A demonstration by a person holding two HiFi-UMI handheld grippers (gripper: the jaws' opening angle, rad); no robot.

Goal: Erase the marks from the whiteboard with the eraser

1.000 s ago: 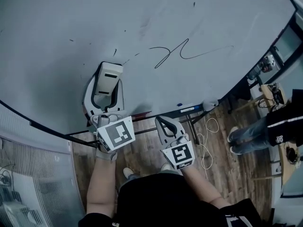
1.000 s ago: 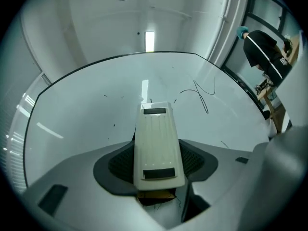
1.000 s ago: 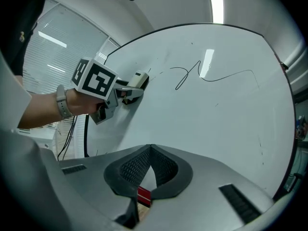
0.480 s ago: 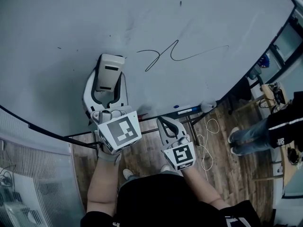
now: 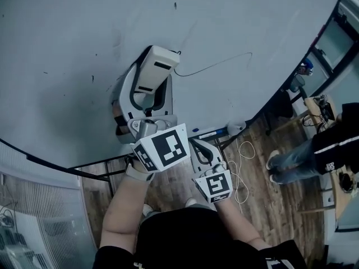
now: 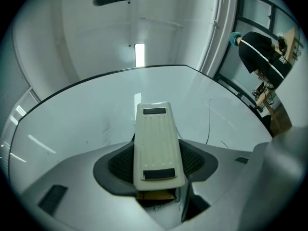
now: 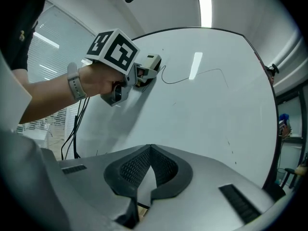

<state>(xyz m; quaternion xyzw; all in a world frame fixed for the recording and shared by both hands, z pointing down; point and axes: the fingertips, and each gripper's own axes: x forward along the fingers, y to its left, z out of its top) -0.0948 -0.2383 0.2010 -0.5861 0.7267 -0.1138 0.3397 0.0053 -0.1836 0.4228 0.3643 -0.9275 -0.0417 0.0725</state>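
- The eraser is clamped between the left gripper's jaws and appears set against the whiteboard, at the left end of the long line.
- The right gripper is held near the person, its jaws closed on nothing.
- Left to erase, it is judged: the line and the scattered specks.

Bright even light, glare streak on whiteboard, fisheye-warped edges

Cream eraser, black line, white whiteboard
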